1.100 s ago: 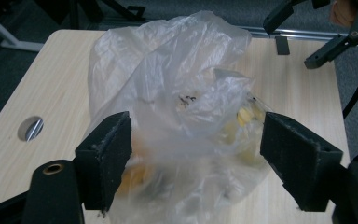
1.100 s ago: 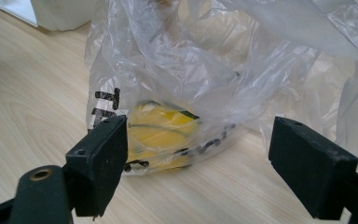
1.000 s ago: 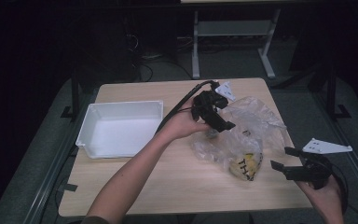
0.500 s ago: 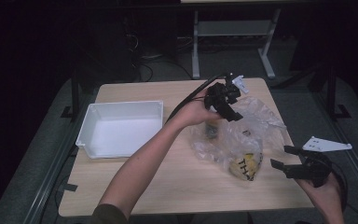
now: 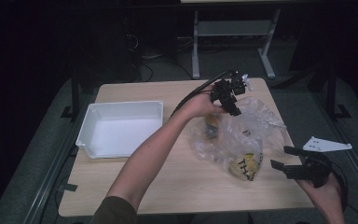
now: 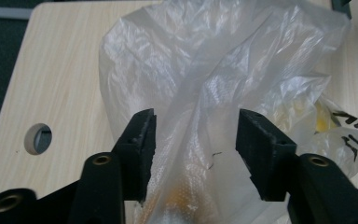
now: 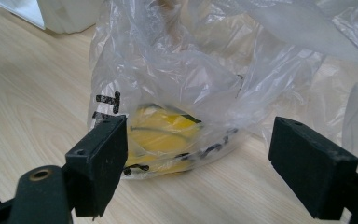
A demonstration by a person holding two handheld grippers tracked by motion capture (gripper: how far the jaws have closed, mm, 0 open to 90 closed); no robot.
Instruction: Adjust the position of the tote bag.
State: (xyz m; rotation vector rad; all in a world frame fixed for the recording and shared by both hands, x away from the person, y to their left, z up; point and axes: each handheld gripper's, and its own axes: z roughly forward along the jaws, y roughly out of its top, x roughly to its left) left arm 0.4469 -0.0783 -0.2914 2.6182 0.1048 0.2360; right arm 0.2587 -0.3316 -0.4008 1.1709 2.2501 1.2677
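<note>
Now left gripper point(image 6: 193, 140) at bag's point(image 5: 242, 135) far edge, jaws just closing, plastic fold between, not yet pinched. Right gripper point(image 7: 198, 158) wide open, empty, near right.

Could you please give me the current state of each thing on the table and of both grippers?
Plastic bag: crumpled, lying on the table, a fold between the left jaws.
Yellow item: inside the bag, resting on the table.
White tray: upright, nothing in it.
Left gripper: jaws have just been closing around the fold, the pads not yet pinching it.
Right gripper: open, short of the bag, holding nothing.
</note>
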